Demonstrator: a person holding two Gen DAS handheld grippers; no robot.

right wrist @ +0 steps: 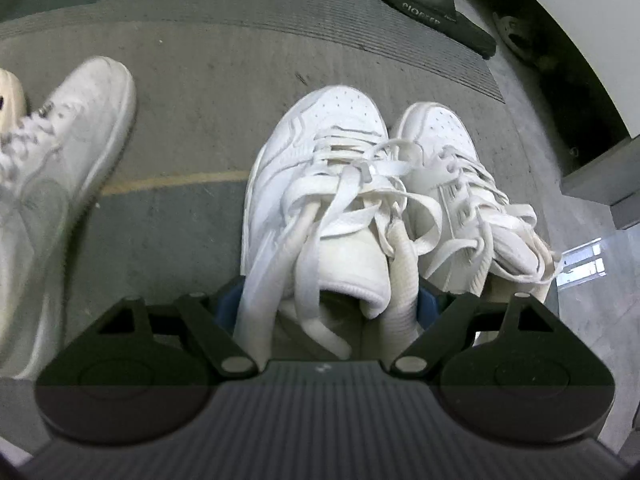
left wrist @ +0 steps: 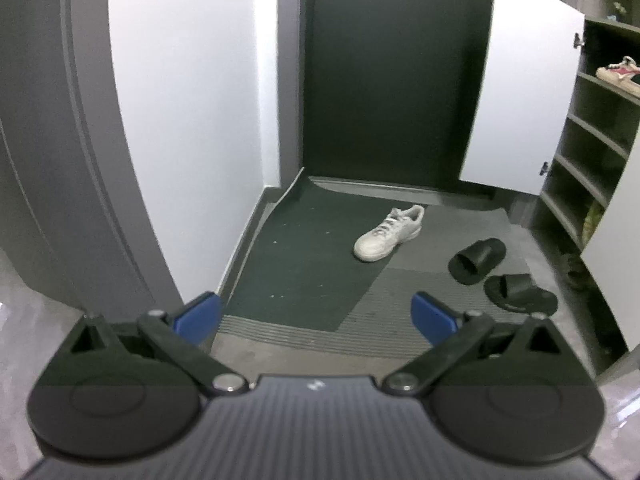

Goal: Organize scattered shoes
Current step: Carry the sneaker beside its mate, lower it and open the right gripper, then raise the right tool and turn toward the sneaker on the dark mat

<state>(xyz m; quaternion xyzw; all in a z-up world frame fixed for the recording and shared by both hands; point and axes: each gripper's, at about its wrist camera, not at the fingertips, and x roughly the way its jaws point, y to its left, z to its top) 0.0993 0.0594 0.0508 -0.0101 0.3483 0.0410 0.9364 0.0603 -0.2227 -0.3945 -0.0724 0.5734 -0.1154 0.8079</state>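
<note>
In the right wrist view my right gripper is shut on the heel collar of a white sneaker, toe pointing away. Its mate stands touching it on the right. Another white sneaker lies to the left. My left gripper hangs open and empty, well above the floor. Ahead of it a single white sneaker rests on a dark green mat. Two black slides lie to its right, and one black slide shows beyond the held pair.
An open shoe cabinet with several shelves stands on the right, its white door swung out. A light sneaker with pink trim sits on an upper shelf. A dark door closes the far end. A white wall runs along the left.
</note>
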